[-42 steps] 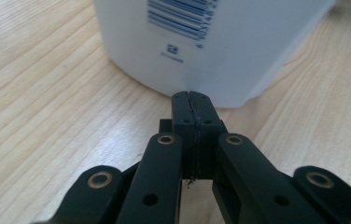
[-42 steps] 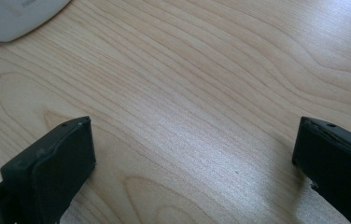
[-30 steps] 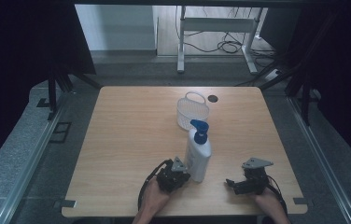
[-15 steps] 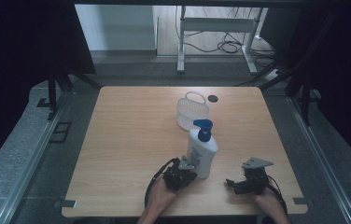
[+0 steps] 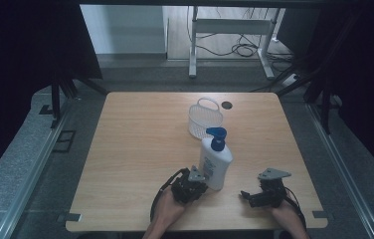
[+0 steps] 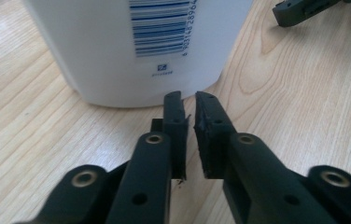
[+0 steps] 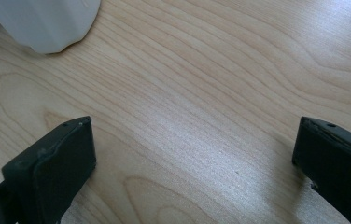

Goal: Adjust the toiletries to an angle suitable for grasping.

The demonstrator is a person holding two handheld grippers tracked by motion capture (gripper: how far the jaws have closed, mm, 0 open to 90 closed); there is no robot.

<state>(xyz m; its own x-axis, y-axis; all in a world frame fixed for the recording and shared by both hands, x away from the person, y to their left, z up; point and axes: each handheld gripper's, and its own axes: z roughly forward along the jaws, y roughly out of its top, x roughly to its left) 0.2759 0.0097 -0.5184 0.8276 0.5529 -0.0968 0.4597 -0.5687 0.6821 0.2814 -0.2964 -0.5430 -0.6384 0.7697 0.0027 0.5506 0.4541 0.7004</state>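
A white pump bottle [image 5: 216, 162] with a blue pump head stands upright near the table's front edge. My left gripper [image 5: 200, 188] sits at the bottle's left base. In the left gripper view its jaws [image 6: 190, 100] are shut to a thin slit with nothing between them, their tips just short of the bottle [image 6: 136, 46] and its barcode label. My right gripper [image 5: 246, 195] lies on the table to the bottle's right and points left. Its jaws [image 7: 194, 140] are wide open over bare wood, with the bottle's base [image 7: 43, 23] off at the upper left.
A white wire basket [image 5: 205, 118] stands behind the bottle near the table's middle back, with a dark round hole [image 5: 226, 105] beside it. In the left gripper view the other gripper [image 6: 304, 9] shows at the top right. The wooden table [image 5: 135, 149] drops to grey floor on all sides.
My left gripper has slid a little to the right, up against the bottle's base. The bottle has edged slightly right. The right gripper has stayed put.
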